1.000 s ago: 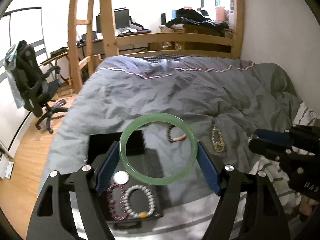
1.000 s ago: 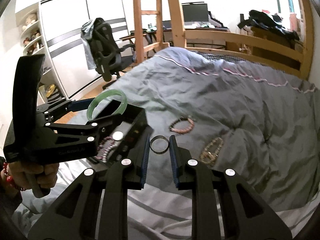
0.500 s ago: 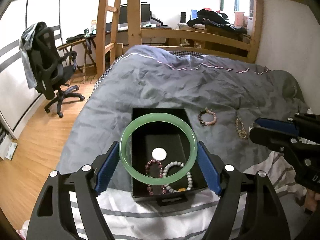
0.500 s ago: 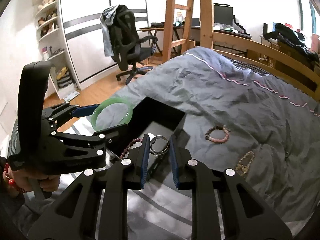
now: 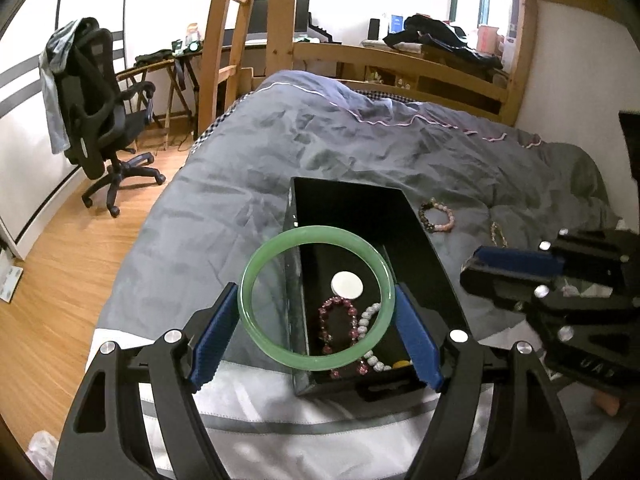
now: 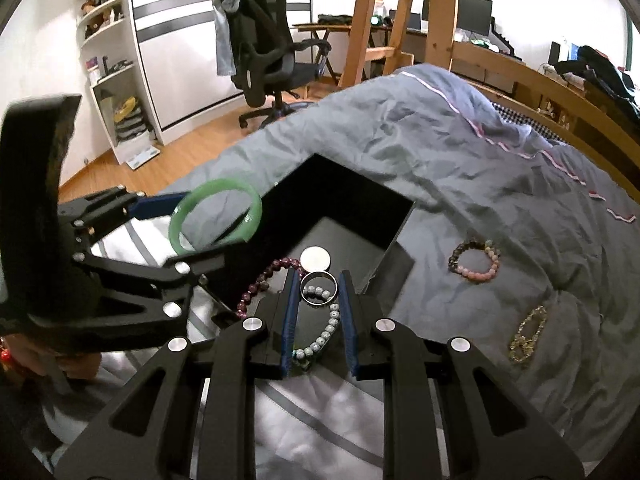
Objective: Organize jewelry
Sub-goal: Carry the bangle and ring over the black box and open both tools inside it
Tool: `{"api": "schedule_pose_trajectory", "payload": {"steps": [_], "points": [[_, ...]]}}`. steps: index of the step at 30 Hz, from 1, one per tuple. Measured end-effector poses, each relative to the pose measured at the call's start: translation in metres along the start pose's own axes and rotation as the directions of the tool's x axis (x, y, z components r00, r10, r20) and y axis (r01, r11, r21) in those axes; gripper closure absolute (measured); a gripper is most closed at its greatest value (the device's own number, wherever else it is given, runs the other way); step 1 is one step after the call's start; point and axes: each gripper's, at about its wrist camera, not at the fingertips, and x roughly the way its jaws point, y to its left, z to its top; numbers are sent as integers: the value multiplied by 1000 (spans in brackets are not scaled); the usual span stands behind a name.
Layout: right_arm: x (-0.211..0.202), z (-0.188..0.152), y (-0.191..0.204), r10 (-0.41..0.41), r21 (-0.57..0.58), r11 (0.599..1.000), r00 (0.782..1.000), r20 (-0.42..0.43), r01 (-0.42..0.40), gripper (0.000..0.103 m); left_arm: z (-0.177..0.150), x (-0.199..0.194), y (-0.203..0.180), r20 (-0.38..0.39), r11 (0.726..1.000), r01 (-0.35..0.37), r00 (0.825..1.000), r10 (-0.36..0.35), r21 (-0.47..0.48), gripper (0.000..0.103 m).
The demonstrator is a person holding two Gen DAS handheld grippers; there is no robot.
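My left gripper [image 5: 316,300] is shut on a green jade bangle [image 5: 256,268], held level above the left wall of the black jewelry box [image 5: 360,200]; the bangle also shows in the right wrist view [image 6: 216,216]. My right gripper [image 6: 319,288] is shut on a small silver ring [image 6: 319,288], held above the box's near end [image 6: 352,208]. In the box lie a white disc [image 5: 347,285], a dark red bead bracelet [image 5: 338,320] and a grey bead bracelet [image 5: 370,316].
A pink bead bracelet [image 6: 476,260] and a gold chain bracelet [image 6: 528,334] lie on the grey duvet [image 6: 460,160] right of the box. A wooden bunk ladder [image 5: 240,40] and an office chair [image 5: 96,120] stand beyond the bed's left edge.
Both grippers have moved left over the box, each still holding its piece. The bangle now hangs over the box's left wall and the ring over its near end.
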Motion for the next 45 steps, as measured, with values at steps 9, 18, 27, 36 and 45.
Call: {"api": "schedule_pose_trajectory", "payload": {"steps": [9, 18, 27, 36, 45], "points": [[13, -8, 2, 19, 7, 1000, 999, -28, -19, 83, 5, 1, -5, 50, 998, 61, 997, -61, 1, 28], [22, -11, 4, 39, 1, 999, 998, -44, -39, 83, 4, 18, -13, 24, 996, 86, 996, -86, 14, 28], [29, -12, -1, 74, 31, 997, 995, -67, -72, 83, 2, 22, -8, 6, 995, 95, 995, -95, -23, 28], [36, -13, 1, 60, 22, 998, 994, -96, -58, 82, 3, 22, -5, 21, 995, 88, 996, -87, -49, 17], [26, -12, 9, -11, -35, 999, 999, -52, 9, 9, 4, 16, 4, 49, 991, 88, 995, -83, -102, 7]]}}
